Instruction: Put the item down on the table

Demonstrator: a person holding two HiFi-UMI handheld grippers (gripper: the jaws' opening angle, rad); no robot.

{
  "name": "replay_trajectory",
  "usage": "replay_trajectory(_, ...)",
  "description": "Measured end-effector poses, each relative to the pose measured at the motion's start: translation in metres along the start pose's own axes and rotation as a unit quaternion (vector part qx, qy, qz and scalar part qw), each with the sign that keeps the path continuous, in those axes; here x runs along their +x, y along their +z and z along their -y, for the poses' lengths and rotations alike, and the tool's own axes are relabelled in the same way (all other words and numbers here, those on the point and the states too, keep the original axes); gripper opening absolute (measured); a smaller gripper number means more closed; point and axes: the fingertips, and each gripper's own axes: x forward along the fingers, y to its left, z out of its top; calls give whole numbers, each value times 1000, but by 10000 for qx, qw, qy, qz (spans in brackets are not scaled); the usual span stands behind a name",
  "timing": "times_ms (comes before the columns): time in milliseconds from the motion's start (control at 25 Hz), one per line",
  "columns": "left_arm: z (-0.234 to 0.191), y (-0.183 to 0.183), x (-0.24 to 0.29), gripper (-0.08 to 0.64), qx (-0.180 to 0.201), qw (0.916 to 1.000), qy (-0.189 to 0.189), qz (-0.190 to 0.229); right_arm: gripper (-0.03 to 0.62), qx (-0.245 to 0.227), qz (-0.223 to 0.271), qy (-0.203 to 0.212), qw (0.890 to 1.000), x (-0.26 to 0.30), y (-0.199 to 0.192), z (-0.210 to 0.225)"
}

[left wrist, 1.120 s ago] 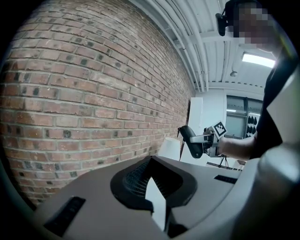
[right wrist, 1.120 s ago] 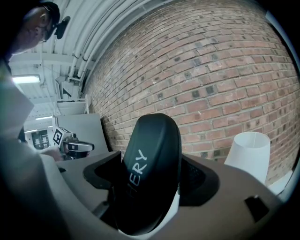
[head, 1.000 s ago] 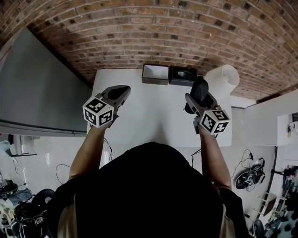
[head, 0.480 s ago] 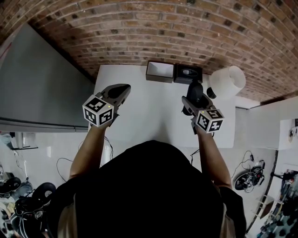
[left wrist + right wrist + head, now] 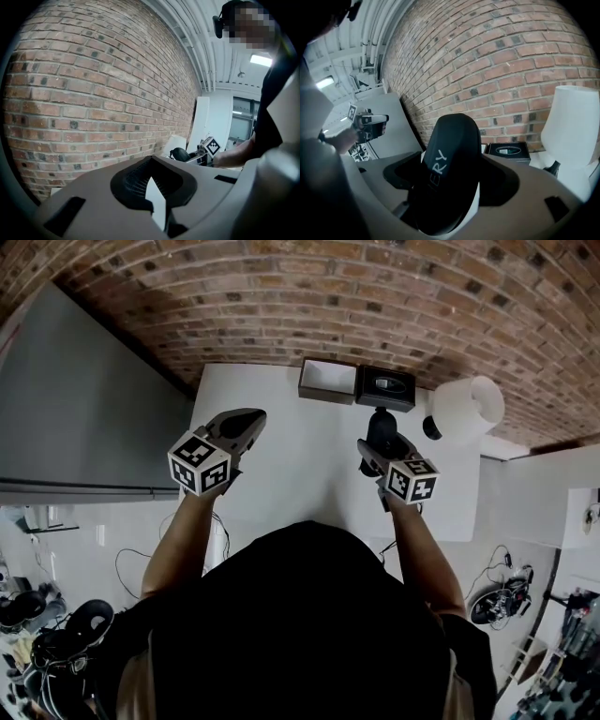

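Right hand-held gripper (image 5: 450,192) is clenched on the item (image 5: 451,154). It's black, rounded, with a smooth shell and white print, standing upright between the jaws. It is held over the bench (image 5: 300,474), right of centre, near two boxes (image 5: 356,382) at the far edge. I can't tell if it touches the bench yet. Left hand-held gripper (image 5: 152,199) has its jaws together with nothing in them and hovers over the left side, well apart from the item.

Handling, my guess: rigid plastic, light, and glossy, so likely slippery. The curved sides give the pads little flat surface to bite. I'd hold it low on the body, across the narrow width. It's tall and narrow and may tip on release, so I'd seat it flat before opening. It doesn't look fragile, but I wouldn't drop it.
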Motion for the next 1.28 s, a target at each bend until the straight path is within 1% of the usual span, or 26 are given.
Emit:
replay_trajectory(160,-2,-6,4,15,-51,10000,7,-68,383,14,-236,59,9997,13,-19,3)
replay_trajectory(400,-7,-14,9,15,-114,9998,40,-132,383,33,-578,41,9983,29,-46,14)
replay_trajectory(560,-1,-16,15,15,-127,9999,-114,-22,383,69,-796,23,9968,38,-67,22)
replay_trajectory(720,6,-22,21,15,-118,9997,-212,-68,382,117,-1000,28,9949,44,-87,29)
replay_trajectory(840,3,-30,22,15,-172,9997,-160,-115,383,158,-1121,43,9936,49,-98,33)
replay_trajectory(1000,-3,-38,24,15,-264,9995,-89,-157,382,89,-1351,59,9908,60,-114,38)
replay_trajectory(1160,-9,-42,26,15,-340,9993,-22,-120,382,92,-1544,41,9880,74,-132,46)
replay_trajectory(1280,-12,-45,26,15,-388,9992,33,-112,382,-103,-1672,-3,9859,81,-143,50)
